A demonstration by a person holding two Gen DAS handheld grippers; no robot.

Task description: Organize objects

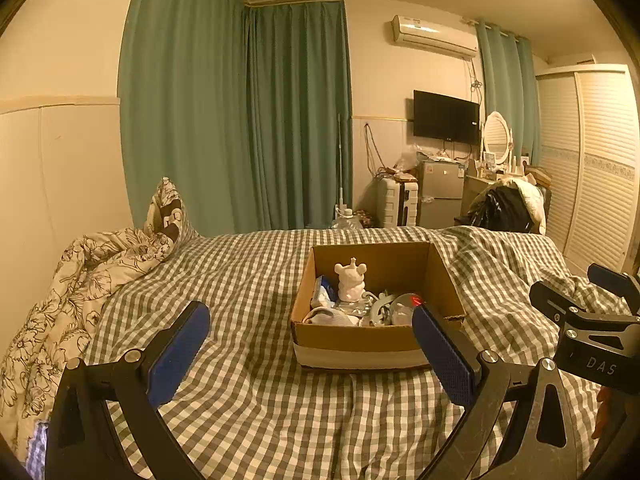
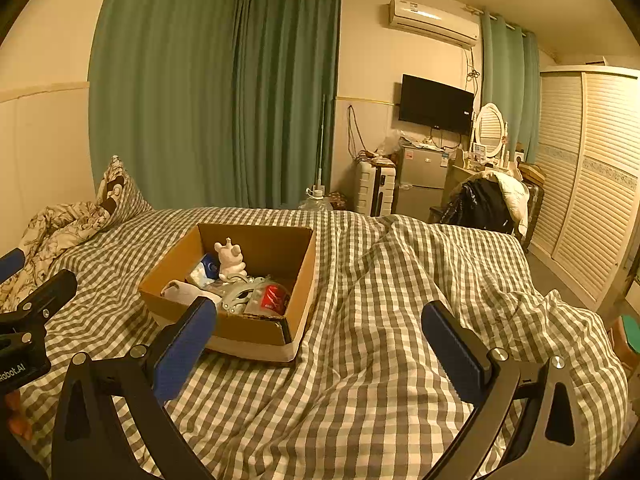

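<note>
left tongs (image 1: 310, 334): jaws spread wide, nothing between them, held above the checked bed cover (image 1: 248, 400). right tongs (image 2: 318, 334): likewise spread wide and empty, over a rumpled stretch of the same cover. in the left wrist view the right tongs appear at the right edge, beside the left pair and apart from it.

cardboard box (image 1: 384, 342): open-topped, resting on the bed just ahead of the left tongs, its near wall partly behind that pair's right pad. from the right tongs it sits ahead and to the left, near the left pad.

box contents: a white figurine (image 1: 351, 280) standing upright toward the far side; a blue-and-white packet (image 1: 323, 290) to its left; a pale sock-like cloth (image 1: 330, 316) at the near left corner; grey plastic pieces (image 2: 236, 294) in the middle; a red-labelled clear item (image 2: 272, 298) at the near right.

far left of both tongs: a floral quilt (image 1: 80, 276) bunched by the wall. beyond the bed: green curtains (image 1: 240, 120), a small fridge (image 1: 440, 192), a wall television (image 1: 446, 116).
</note>
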